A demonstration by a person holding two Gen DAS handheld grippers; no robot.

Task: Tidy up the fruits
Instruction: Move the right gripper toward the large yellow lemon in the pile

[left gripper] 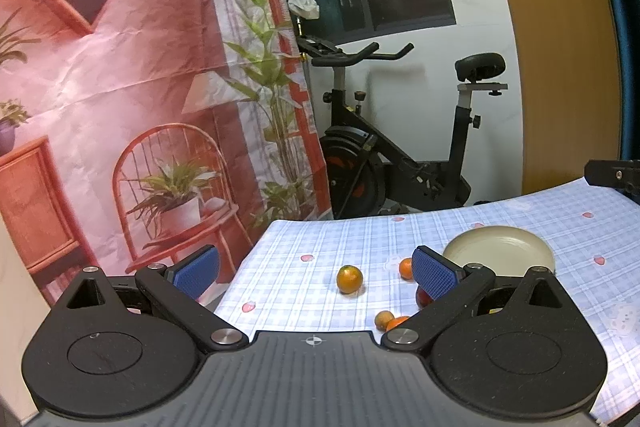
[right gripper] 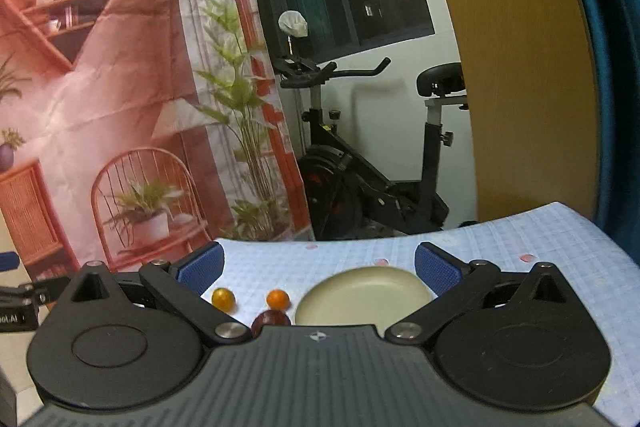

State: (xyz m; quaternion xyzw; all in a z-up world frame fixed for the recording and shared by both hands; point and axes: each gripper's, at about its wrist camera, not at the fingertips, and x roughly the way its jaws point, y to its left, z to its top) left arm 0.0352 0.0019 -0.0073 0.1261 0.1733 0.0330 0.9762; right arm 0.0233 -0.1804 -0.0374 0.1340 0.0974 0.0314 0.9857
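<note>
Several small oranges lie on a blue checked tablecloth (left gripper: 320, 243). One orange (left gripper: 349, 279) sits between my left gripper's (left gripper: 316, 267) open fingers, further ahead. Another orange (left gripper: 405, 267) peeks out beside the right pad, and two more (left gripper: 385, 319) lie close to the gripper body. A dark red fruit (left gripper: 422, 297) is mostly hidden behind the right finger. A cream plate (left gripper: 500, 251) rests to the right. In the right wrist view my right gripper (right gripper: 318, 269) stands open above the plate (right gripper: 364, 297), with two oranges (right gripper: 223, 298) (right gripper: 277, 299) and the red fruit (right gripper: 270, 319) to its left.
A black exercise bike (left gripper: 400, 147) stands beyond the table's far edge. A printed backdrop (left gripper: 120, 87) of shelves and plants hangs at the left. A wooden panel (left gripper: 560, 47) and blue curtain are at the right. The other gripper's black tip (left gripper: 612, 173) shows at the right edge.
</note>
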